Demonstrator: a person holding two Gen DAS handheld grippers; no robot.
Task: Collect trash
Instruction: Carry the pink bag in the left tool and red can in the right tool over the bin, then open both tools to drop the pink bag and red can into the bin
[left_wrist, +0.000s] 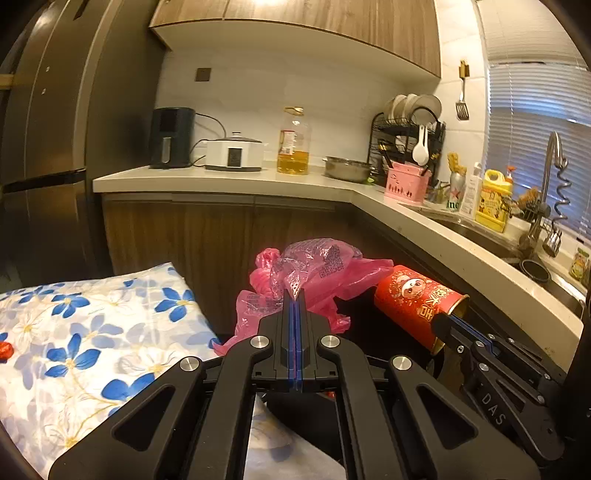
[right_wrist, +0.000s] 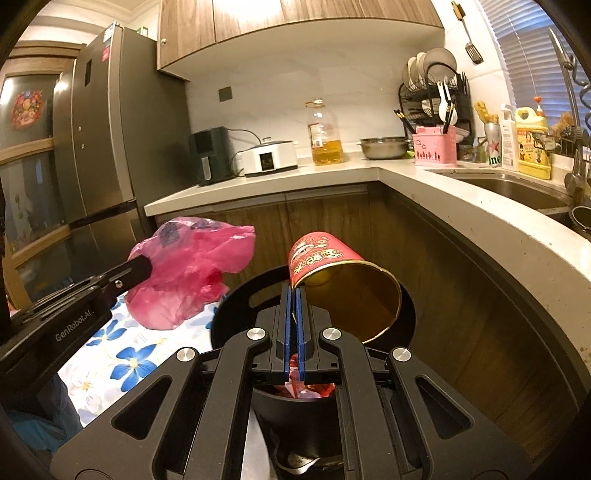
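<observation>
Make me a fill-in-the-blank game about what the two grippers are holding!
1. The left gripper is shut on a pink plastic ____.
2. The right gripper pinches the rim of a red ____.
3. Under the can waits a black ____.
4. The cloth has blue ____ on it.

Missing words: bag; can; bin; flowers

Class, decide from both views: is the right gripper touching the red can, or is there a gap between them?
Touching. In the right wrist view the right gripper has its jaws shut on the rim of the red can, holding it tilted above the black bin.
</observation>
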